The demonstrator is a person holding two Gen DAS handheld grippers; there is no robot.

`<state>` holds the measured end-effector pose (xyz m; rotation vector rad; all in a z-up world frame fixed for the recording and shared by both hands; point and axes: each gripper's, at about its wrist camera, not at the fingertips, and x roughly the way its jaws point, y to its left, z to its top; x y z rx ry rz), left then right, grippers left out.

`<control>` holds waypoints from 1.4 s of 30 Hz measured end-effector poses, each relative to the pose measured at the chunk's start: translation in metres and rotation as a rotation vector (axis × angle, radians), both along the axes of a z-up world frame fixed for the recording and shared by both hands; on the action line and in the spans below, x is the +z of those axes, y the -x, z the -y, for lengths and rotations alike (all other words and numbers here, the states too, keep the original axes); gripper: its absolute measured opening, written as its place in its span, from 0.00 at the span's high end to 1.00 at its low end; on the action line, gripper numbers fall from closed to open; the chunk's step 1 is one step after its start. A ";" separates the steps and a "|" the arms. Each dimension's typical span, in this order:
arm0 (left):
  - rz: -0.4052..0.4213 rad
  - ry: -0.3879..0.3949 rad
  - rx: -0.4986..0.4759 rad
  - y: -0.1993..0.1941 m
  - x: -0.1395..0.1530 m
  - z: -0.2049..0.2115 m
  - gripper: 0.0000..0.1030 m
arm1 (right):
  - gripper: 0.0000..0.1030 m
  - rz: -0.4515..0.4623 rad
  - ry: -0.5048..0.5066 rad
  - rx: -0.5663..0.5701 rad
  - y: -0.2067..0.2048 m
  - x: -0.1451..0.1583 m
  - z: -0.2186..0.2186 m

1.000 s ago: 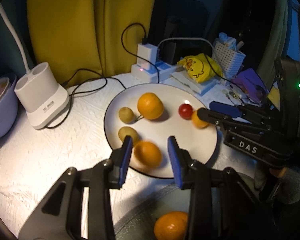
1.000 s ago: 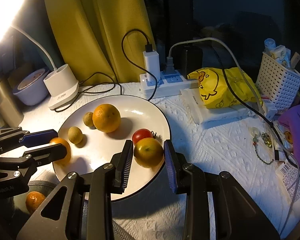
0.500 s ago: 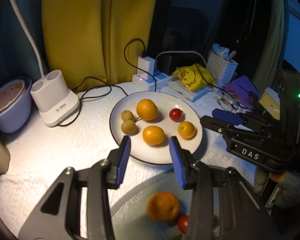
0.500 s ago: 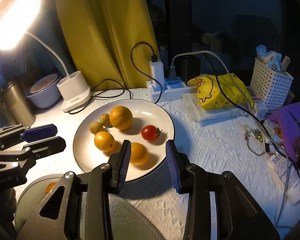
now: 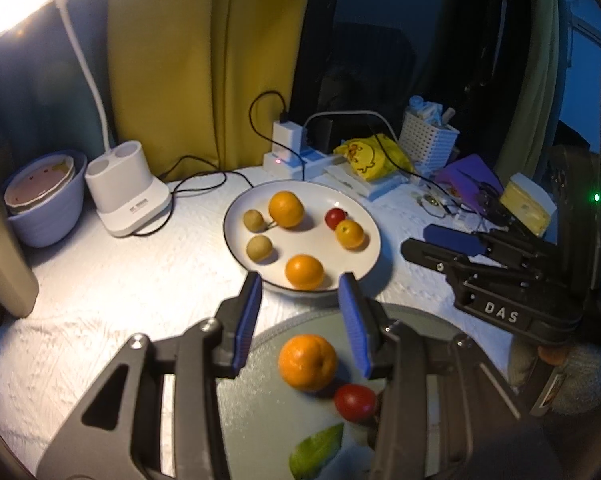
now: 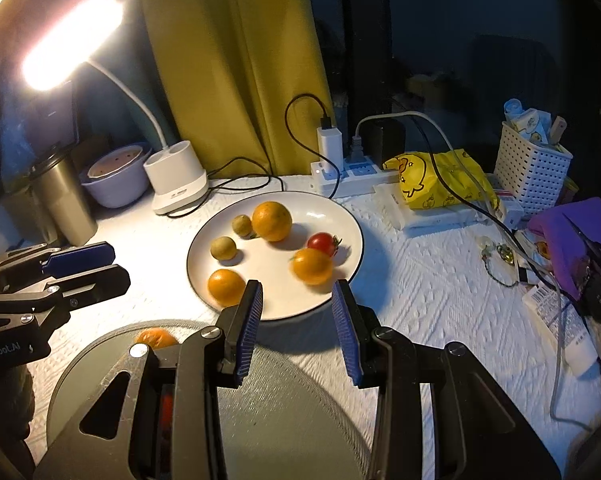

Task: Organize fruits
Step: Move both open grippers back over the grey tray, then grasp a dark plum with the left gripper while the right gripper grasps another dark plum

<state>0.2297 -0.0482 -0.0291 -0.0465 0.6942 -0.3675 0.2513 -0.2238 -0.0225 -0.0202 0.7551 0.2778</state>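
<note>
Both tongs, left [image 5: 300, 304] and right [image 6: 296, 308], have backed off up and away from the plate [image 6: 340, 216], jaws slightly apart and empty. Oranges [image 5: 304, 272] sit released mid-frame on it; more fruit [image 5: 307, 362] waits lower-centre on the grey tray [image 5: 420, 320].

White textured tablecloth over the table [image 6: 420, 280], mustard-yellow curtain [image 6: 228, 72] hanging behind it, dark unlit window area [image 6: 460, 40] to the curtain's right, lit white gooseneck desk lamp [image 6: 72, 36] on a white base [image 6: 178, 180] at back left casting warm light
</note>
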 end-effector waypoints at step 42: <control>-0.133 -0.009 -0.018 0.079 -0.058 0.035 0.60 | 0.63 -0.081 -0.051 0.009 0.074 -0.033 0.020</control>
